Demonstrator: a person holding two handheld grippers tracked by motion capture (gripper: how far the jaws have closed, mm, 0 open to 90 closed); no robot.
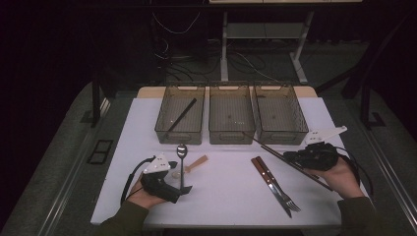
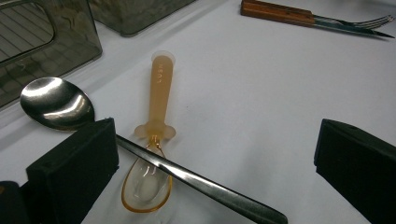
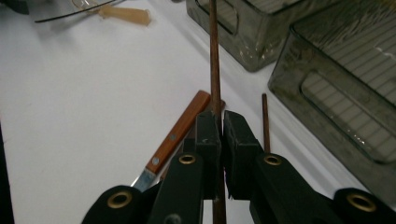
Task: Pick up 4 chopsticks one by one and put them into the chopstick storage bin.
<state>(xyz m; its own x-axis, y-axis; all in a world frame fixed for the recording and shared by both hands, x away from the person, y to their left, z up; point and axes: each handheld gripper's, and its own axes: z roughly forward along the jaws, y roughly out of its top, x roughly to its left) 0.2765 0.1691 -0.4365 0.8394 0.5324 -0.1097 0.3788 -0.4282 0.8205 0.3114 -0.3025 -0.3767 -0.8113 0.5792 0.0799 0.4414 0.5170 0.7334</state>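
Observation:
My right gripper [image 1: 291, 158] is shut on a long dark-brown chopstick [image 1: 275, 150], held off the table near the right bin; in the right gripper view the chopstick [image 3: 215, 56] runs up from between the closed pads. A second chopstick [image 3: 265, 121] lies just beyond the jaws. My left gripper [image 1: 181, 188] rests low at the front left and stands open [image 2: 217, 140]. A metal spoon [image 2: 56, 102] lies with its handle passing between the jaws, crossing over an orange plastic spoon [image 2: 159, 98].
Three clear grey bins [image 1: 231, 135] stand in a row at the back; the left one holds a dark chopstick [image 1: 182, 114]. A wood-handled knife and fork [image 1: 273, 183] lie side by side at centre right of the white table [image 1: 221, 196].

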